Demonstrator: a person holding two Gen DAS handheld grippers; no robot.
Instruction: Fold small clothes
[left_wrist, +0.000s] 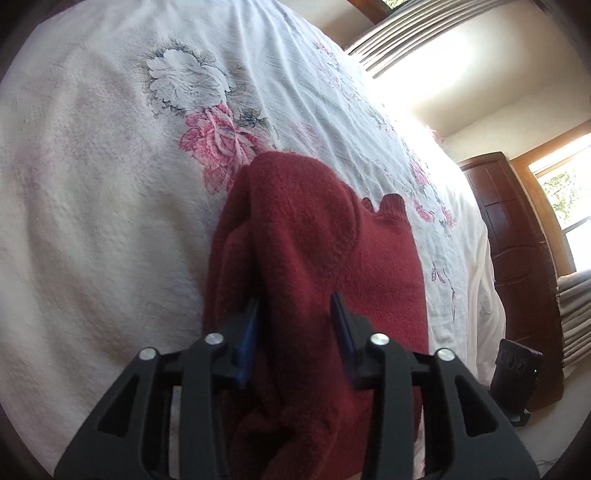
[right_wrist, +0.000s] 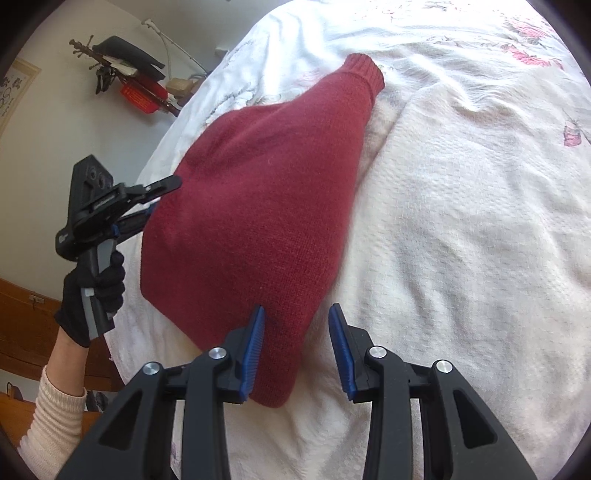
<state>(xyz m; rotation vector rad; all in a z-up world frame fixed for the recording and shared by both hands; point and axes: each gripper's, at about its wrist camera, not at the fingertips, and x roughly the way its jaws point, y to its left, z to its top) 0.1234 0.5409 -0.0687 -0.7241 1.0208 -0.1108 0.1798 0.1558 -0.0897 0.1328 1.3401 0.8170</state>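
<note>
Mid-fold: sweater held by left tongs

Currently a red sweater (right_wrist: 255, 206) is spread on the floral bedspread (right_wrist: 461, 221), partly doubled over, cuff (right_wrist: 364, 72) pointing away. Its near-left edge appears pinched by the left gripper (right_wrist: 155, 205), though the contact is partly hidden; cloth is bunched between its pads in the wrist view. The right gripper (right_wrist: 297, 345) is spread, fingers straddling the sweater's near corner, nothing gripped. Soft, light, limp knit is judged: it will drape and sag, not slip. Hem corners or a seam are best taken.
</note>
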